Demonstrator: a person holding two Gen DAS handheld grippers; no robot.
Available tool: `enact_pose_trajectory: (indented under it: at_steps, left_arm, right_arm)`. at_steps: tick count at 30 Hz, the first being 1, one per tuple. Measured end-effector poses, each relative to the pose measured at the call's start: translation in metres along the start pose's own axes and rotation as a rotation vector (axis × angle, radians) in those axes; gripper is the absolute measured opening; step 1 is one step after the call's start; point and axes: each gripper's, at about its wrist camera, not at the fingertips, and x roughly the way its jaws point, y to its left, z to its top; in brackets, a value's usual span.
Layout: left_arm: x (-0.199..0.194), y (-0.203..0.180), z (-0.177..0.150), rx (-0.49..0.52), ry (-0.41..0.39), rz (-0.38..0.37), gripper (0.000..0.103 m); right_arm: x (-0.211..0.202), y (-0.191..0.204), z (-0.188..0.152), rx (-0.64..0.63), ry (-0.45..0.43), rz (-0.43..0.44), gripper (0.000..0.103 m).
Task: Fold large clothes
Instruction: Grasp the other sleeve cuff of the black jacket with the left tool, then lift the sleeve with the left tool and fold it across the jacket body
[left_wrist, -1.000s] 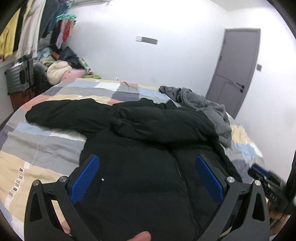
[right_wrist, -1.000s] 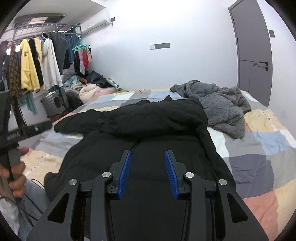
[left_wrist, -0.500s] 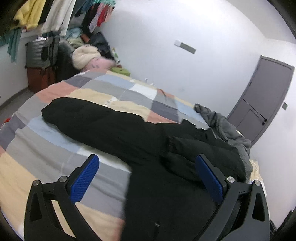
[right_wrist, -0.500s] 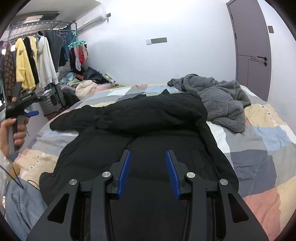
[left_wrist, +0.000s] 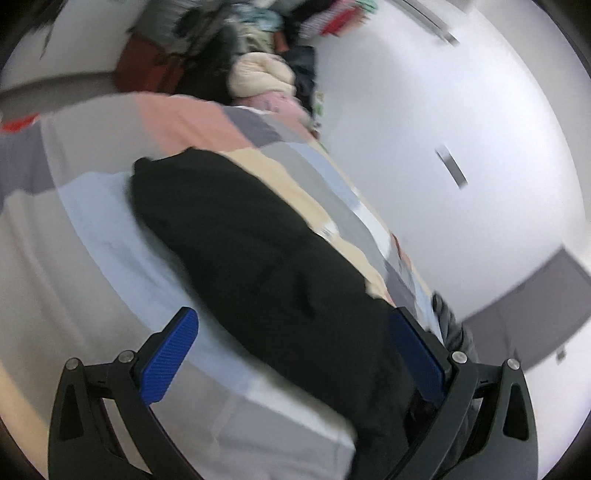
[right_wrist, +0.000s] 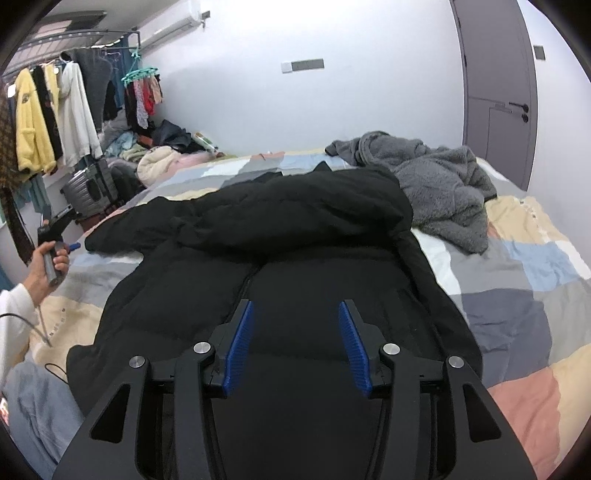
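A large black padded jacket (right_wrist: 280, 266) lies spread on the patchwork bed (right_wrist: 524, 306), one sleeve folded across its chest and the other sleeve (left_wrist: 236, 229) stretched out to the left. My left gripper (left_wrist: 291, 354) is open and empty, tilted, just above that outstretched sleeve; it also shows in the right wrist view (right_wrist: 59, 229), held at the bed's left edge. My right gripper (right_wrist: 295, 339) is partly open and empty, hovering over the jacket's lower front.
A grey fleece garment (right_wrist: 436, 181) lies crumpled at the bed's far right. A clothes rack (right_wrist: 55, 107), a suitcase (right_wrist: 92, 188) and a heap of clothes (right_wrist: 162, 158) stand to the left. A grey door (right_wrist: 498, 92) is on the right.
My left gripper has swung left and tilted, from over the jacket's body to the outstretched sleeve; its view is blurred. My right gripper's fingers have spread a little.
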Motion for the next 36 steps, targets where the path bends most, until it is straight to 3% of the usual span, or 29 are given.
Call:
enact_pose_trajectory:
  at_steps: [1, 3, 6, 12, 16, 19, 22, 24, 26, 30, 36]
  left_arm:
    - [0.008, 0.011, 0.004, -0.034, -0.007, 0.005, 0.102]
    - [0.022, 0.032, 0.012, -0.101, -0.034, 0.031, 0.098]
    - [0.041, 0.054, 0.022, -0.169, -0.045, 0.013, 0.097]
    - [0.071, 0.056, 0.037, -0.178, -0.059, -0.02, 0.095]
    - [0.093, 0.047, 0.041, -0.147, -0.038, 0.042, 0.089]
    - [0.103, 0.035, 0.039, -0.076, -0.02, 0.163, 0.079]
    - [0.097, 0.025, 0.037, -0.049, -0.052, 0.188, 0.06]
    - [0.089, 0.023, 0.038, -0.069, -0.06, 0.193, 0.034]
    - [0.078, 0.02, 0.039, -0.068, -0.074, 0.19, 0.019]
    - [0.046, 0.003, 0.038, -0.03, -0.122, 0.244, 0.011]
    - [-0.017, -0.015, 0.039, -0.009, -0.216, 0.262, 0.006]
  right_arm:
    - [0.004, 0.001, 0.002, 0.002, 0.004, -0.014, 0.055]
    - [0.009, 0.002, 0.005, 0.009, 0.004, -0.038, 0.071]
    - [0.021, 0.003, 0.011, 0.024, 0.014, -0.055, 0.075]
    - [0.042, 0.006, 0.017, 0.026, 0.052, -0.091, 0.082]
    - [0.055, 0.008, 0.017, 0.029, 0.084, -0.102, 0.09]
    - [0.058, 0.009, 0.019, 0.026, 0.085, -0.12, 0.095]
    - [0.058, 0.011, 0.019, 0.017, 0.081, -0.12, 0.095]
    - [0.056, 0.011, 0.018, 0.011, 0.079, -0.119, 0.095]
    - [0.055, 0.011, 0.018, 0.012, 0.079, -0.112, 0.096]
    - [0.048, 0.012, 0.02, 0.001, 0.059, -0.105, 0.096]
    - [0.032, 0.009, 0.014, -0.01, 0.043, -0.08, 0.096]
